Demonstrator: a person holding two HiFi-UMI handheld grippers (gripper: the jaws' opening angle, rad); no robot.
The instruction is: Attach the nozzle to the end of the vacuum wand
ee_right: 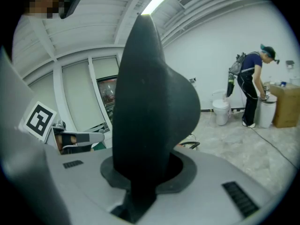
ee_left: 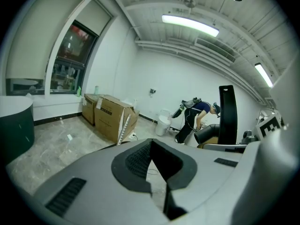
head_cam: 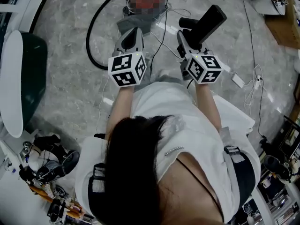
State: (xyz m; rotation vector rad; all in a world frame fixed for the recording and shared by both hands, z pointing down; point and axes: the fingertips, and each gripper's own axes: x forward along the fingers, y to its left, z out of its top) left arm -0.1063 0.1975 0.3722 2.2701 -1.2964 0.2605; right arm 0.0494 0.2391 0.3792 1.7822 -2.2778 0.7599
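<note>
Grey marble floor [head_cam: 65, 83], black hose [head_cam: 91, 41] looped on it, seen in head view only. L gripper [head_cam: 132, 34] shut, empty. R gripper [head_cam: 183, 37] clamped on black nozzle [head_cam: 207, 23], held off floor. Cardboard boxes [ee_left: 108, 115] by wall in L gripper view only.

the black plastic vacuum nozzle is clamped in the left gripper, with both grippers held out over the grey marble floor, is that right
Not the left. The black plastic vacuum nozzle is clamped in the right gripper, as the right gripper view shows; the left gripper has its jaws shut on nothing. Both grippers are held out over the grey marble floor.
</note>
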